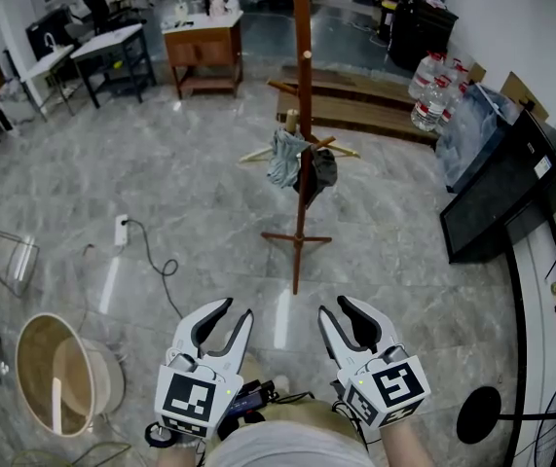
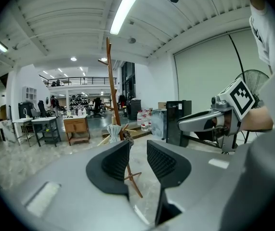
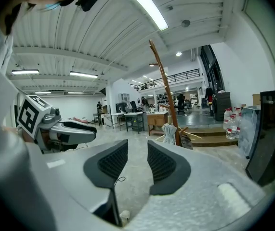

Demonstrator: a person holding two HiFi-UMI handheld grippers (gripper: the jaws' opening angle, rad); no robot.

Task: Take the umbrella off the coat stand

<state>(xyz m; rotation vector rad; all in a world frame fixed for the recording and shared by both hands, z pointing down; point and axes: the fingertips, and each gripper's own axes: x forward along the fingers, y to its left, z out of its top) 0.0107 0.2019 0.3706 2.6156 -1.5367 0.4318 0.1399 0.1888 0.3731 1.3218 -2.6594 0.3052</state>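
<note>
The room was a large workshop hall with a glossy floor of grey, marble-like tiles that reflected the ceiling lamps. The coat stand, a thin brown wooden pole on crossed feet, stood on the bare floor. The umbrella, a folded pale blue-grey bundle with a light wooden handle, hung on the pegs at the left side of the coat stand, well above the floor. A darker thing hung just beside it at the right side of the pole; what it was could not be told.

The left tongs and the right tongs were in front of the coat stand, well apart from it. Both pointed toward it. Each had its jaws partly apart, with a narrow gap and nothing between them.

Behind the coat stand lay a low step of wooden boards, and behind it to the left stood a wooden table. To the right of the coat stand were water bottles and a black cabinet. To its left, a power strip with a cable lay on the floor. A round wooden tub stood further left, nearer the person.
</note>
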